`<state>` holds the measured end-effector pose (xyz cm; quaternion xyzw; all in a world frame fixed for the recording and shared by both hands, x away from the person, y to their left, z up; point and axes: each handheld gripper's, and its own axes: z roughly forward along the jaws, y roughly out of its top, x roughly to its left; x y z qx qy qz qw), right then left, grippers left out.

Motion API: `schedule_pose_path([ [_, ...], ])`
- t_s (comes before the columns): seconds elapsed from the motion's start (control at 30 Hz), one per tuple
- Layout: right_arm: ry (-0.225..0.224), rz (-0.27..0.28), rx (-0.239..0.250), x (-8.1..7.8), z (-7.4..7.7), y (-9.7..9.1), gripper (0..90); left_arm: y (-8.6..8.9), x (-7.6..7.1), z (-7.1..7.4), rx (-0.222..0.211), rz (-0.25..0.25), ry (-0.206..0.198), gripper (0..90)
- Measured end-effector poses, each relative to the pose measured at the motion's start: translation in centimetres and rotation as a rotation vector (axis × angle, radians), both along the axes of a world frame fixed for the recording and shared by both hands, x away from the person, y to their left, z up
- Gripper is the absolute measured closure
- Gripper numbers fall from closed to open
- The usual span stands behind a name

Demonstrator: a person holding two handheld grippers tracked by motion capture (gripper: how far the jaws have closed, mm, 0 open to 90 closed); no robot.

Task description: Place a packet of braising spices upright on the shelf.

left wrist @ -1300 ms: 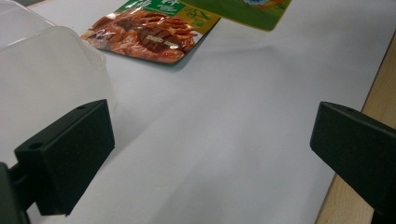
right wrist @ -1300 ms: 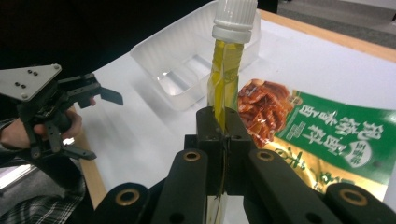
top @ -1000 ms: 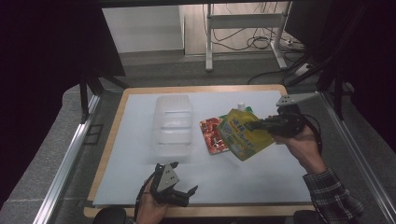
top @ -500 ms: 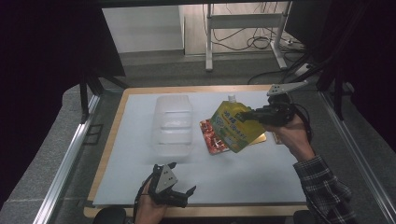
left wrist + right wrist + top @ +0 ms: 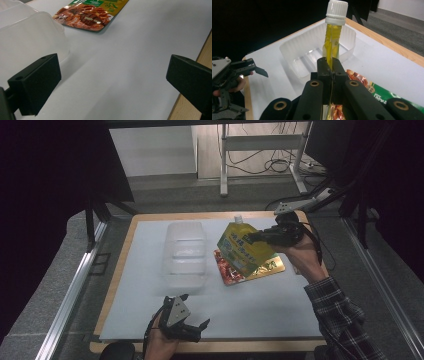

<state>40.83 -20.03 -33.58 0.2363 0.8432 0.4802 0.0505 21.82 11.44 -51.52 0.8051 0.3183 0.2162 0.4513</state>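
High view puts your left gripper (image 5: 192,327) at the near edge of the tabletop (image 5: 260,315), fingers spread wide with nothing between them; the left gripper view confirms bare white surface between the two black pads. Leave that hand parked where it is unless the tub needs steadying.

Farther in, your right gripper (image 5: 252,238) has its fingers clamped shut on the yellow spouted pouch (image 5: 243,251), which hangs in the air above the red-and-gold snack packet (image 5: 235,267) lying flat on the tabletop. In the right gripper view the pouch (image 5: 332,42) stands edge-on between the closed fingers, white cap (image 5: 336,11) uppermost, and the grip sits low on its thin seam.

The clear plastic tub (image 5: 185,252) lies to the left of the pouch, well apart from the left gripper. It looks like the likely drop spot, so carry the pouch leftward over the near rim with its bottom corner clear of the wall. Keep the grip firm, since a thin seam could slip, and lower it inside before letting go, so it does not tip the light tub.
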Motion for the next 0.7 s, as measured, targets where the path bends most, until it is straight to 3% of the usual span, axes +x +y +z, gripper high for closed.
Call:
schedule_pose_path([
  [0.4, -0.023, 0.032, -0.004, 1.7, 0.3, 2.0, 88.1, -0.1, 0.0, -0.1, 0.015, -0.004, 0.004, 0.0],
  [0.7, 0.001, 0.054, 0.001, 3.7, 0.5, 3.0, 88.1, -0.1, 0.0, -0.1, 0.012, -0.005, 0.006, 0.0],
])
